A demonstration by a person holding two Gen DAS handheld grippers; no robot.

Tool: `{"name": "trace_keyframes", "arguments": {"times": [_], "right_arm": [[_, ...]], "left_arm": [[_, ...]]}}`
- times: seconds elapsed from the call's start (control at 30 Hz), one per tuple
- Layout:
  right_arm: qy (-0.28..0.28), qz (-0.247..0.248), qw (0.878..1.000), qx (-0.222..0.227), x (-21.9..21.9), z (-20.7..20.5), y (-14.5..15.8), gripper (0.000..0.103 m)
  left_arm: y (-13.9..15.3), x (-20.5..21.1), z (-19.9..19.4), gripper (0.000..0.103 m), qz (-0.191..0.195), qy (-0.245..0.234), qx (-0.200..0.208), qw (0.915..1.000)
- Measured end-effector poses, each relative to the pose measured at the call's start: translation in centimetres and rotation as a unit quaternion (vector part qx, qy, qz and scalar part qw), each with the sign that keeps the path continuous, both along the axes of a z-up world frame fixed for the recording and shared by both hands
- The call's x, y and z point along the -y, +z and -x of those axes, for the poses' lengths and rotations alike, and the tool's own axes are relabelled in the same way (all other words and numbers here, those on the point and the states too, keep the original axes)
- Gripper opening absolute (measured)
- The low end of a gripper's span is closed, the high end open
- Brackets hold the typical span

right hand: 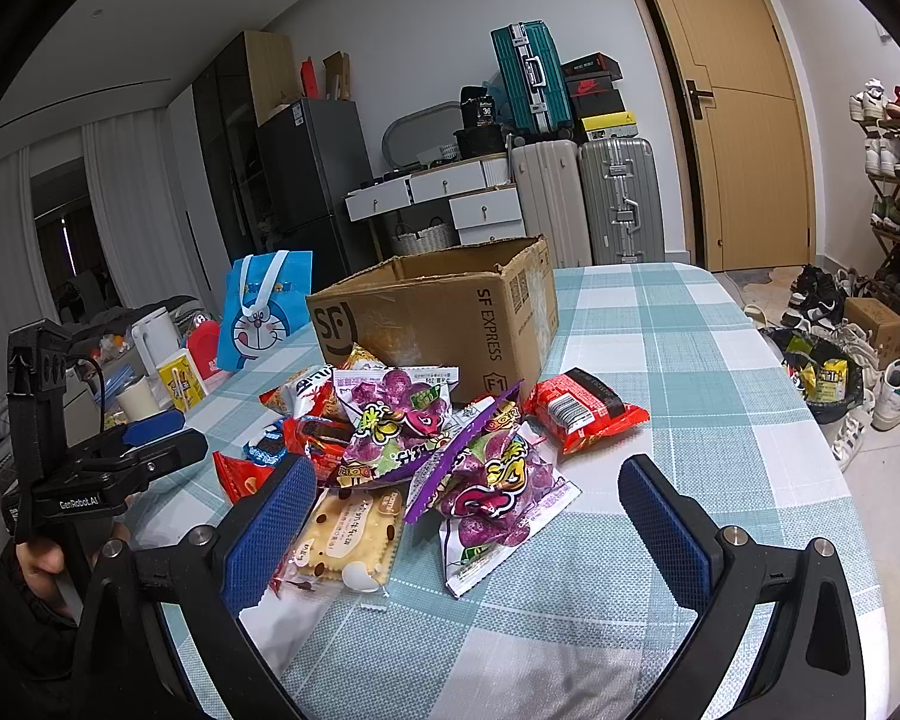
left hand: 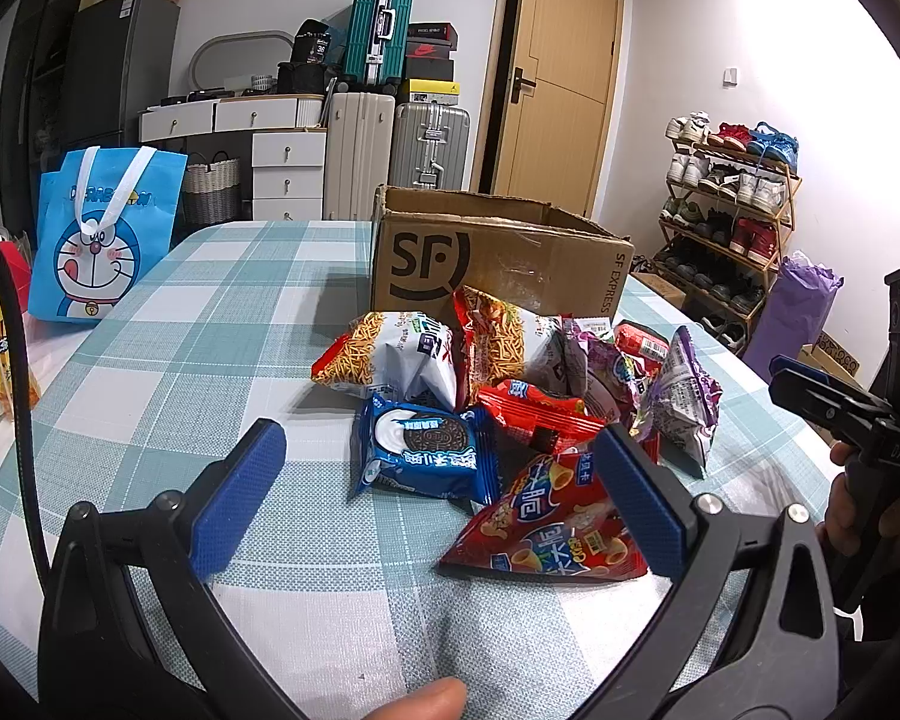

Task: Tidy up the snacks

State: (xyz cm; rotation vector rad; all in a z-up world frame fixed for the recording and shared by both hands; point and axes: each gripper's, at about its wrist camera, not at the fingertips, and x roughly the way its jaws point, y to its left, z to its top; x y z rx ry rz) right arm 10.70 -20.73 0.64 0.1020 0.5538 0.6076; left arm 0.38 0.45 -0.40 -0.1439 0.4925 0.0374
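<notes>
**Slippery pile, both claws empty**

Left claw (left hand: 438, 474) and right claw (right hand: 468, 516) hang spread, pinching nothing. Crinkly foil snack packets (left hand: 510, 396) lie heaped just ahead, open brown cardboard box (left hand: 498, 258) beyond. Overlapping glossy bags could slide or drag neighbours

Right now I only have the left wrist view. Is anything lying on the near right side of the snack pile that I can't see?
Observer: Yes, a cracker pack lies flat at the pile's near edge, by the right gripper.
Operator: Is that gripper open?
Observer: Open and empty, above the tablecloth.
Operator: Which way does the cardboard box face?
Observer: Open top up, behind the pile; I cannot see whether anything is inside.
Operator: Anything off the table's right?
Observer: A black bin on the floor with wrappers in it.
</notes>
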Motion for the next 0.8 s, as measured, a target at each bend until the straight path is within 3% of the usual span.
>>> {"name": "trace_keyframes", "arguments": {"times": [0.47, 0.8], "right_arm": [[-0.008, 0.0, 1.0, -0.011, 0.2, -0.3, -0.2, 0.103], [-0.013, 0.024, 0.999, -0.042, -0.1, -1.7, -0.6, 0.103]], "left_arm": [[0.0, 0.1, 0.1, 0.102, -0.006, -0.006, 0.005, 1.0], [0.4, 1.2, 0.1, 0.102, -0.005, -0.042, -0.009, 0.9991]]}}
